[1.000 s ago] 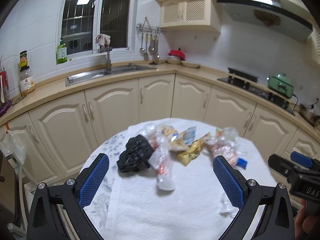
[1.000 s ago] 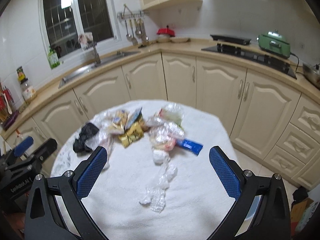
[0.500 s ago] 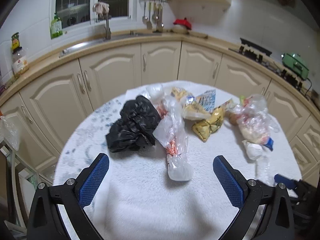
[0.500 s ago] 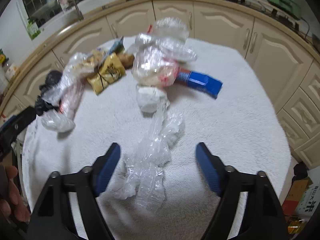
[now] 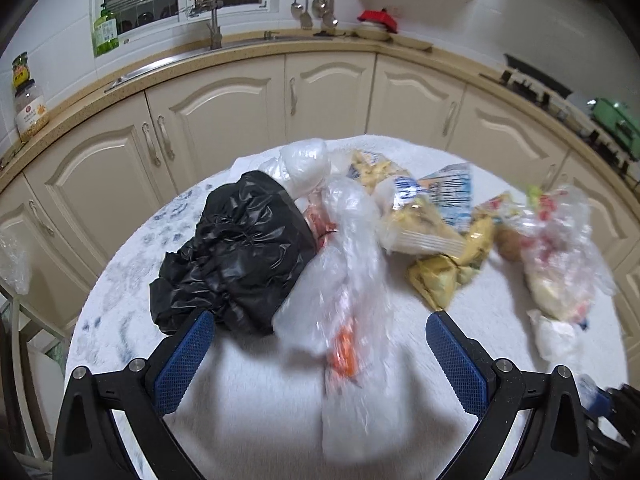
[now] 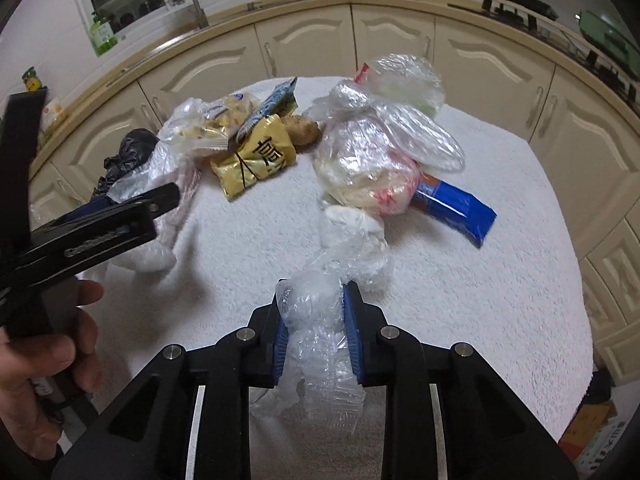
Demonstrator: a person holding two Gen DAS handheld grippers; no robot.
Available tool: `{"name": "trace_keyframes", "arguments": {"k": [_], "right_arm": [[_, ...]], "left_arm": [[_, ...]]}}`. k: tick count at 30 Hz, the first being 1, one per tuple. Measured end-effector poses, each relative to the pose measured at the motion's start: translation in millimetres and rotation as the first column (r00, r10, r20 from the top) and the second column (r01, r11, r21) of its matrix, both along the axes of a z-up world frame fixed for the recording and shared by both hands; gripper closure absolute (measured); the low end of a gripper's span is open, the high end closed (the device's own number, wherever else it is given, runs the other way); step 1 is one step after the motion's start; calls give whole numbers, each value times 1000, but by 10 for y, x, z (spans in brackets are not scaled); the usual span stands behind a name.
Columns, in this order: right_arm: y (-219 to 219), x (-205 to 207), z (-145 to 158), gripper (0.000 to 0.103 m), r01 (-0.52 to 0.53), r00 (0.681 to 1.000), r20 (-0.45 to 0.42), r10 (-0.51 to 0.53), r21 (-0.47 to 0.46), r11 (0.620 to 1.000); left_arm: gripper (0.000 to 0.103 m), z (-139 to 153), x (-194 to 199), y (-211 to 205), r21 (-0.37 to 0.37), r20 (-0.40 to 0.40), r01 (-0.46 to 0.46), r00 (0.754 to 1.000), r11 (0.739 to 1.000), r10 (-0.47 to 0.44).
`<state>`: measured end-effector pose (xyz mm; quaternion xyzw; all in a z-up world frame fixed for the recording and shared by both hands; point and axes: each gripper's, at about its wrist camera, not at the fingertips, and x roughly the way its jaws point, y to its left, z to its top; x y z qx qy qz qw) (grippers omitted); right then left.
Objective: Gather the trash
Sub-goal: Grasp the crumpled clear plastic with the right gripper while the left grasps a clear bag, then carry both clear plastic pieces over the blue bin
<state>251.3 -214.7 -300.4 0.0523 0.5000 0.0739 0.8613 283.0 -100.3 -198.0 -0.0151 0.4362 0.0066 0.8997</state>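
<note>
Round table (image 6: 500, 240), white towel-like cover, kitchen cabinets (image 5: 224, 120) curving behind its far edge. I read the trash as 1 loose heap running along the far half of the table.

Largest piece: black bag (image 5: 236, 256), crumpled, at the far-left edge. Touching its right side, a long clear plastic bag (image 5: 348, 264) with something orange inside, reaching toward the near edge; blurred, contents unclear.

Toward the far-right edge, a clear bag bundle (image 6: 372, 168) with pale and red contents, a second puffed clear bag lying against its top. A blue wrapper (image 6: 460, 208) pokes out from under its right side.

Mid-heap, near the far edge: yellow snack packet (image 6: 256, 156) with black characters, a light blue packet (image 6: 268, 108) leaning over it, a brown lump just beside.

Crumpled clear film (image 6: 316, 320) sits near the table's near edge, trailing up to a white wad (image 6: 352, 228) below the bundle.

My right gripper (image 6: 314, 316): blue pads pressed in on that clear film, pinching it from both sides.

My left gripper (image 5: 320, 356): fingers spread wide, straddling the lower end of the long clear bag, 1 pad (image 5: 184, 360) close by the black bag; I cannot tell whether it touches.
</note>
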Motion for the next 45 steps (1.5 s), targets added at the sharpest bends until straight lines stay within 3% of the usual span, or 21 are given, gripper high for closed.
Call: {"name": "trace_keyframes", "arguments": {"k": [4,9,12,15,16,18,19,20,21,22,34,39,45], "right_arm": [[-19,52,-5,78,-6,1000,-1,6,12,1000],[-56,3,5,78,1,1000,2,-1,22,1000],[-94,4,6,78,8,1000,2,-8,25,1000],[-112,1,-2,78,10,1000,0,-10,27,1000],[-120,-13,0,78,12,1000,-2,-12,31,999],[-134,-34,13,78,15,1000,-1,-15,34,999],[-147,-53,28,78,18,1000,2,-18,35,999],[-155,-52,38,78,21,1000,3,-21,37,999],[-174,-65,48,78,26,1000,5,-27,43,999],[-192,-72,55,78,30,1000,6,-30,46,999],[-392,-303,183,78,53,998,33,-56,83,995],[-491,-457,270,78,64,996,59,-70,99,993],[-665,-628,431,78,90,989,104,-102,122,989]], "left_arm": [[1,-86,357,-50,28,-29,-33,999,999,34],[1,-145,432,-113,-13,-69,5,998,1000,-6],[1,-194,528,-170,-2,-57,22,998,1000,-22],[8,-303,840,-218,-1,-64,1,998,1000,-1],[20,-363,997,-216,-14,-78,-3,997,1000,2],[31,-400,1026,-229,-8,-60,-1,998,1000,1],[43,-407,1070,-240,-5,-54,6,999,1000,-7],[63,-403,1114,-248,-16,-49,16,999,1000,-17],[73,-409,1119,-242,-30,-46,22,999,999,-23],[76,-417,1146,-223,-47,-50,30,998,998,-32],[79,-456,951,-129,-110,-45,78,996,991,-83],[79,-254,521,-62,-104,8,115,993,988,-115],[79,9,131,-258,-89,83,140,988,986,-133]]}}
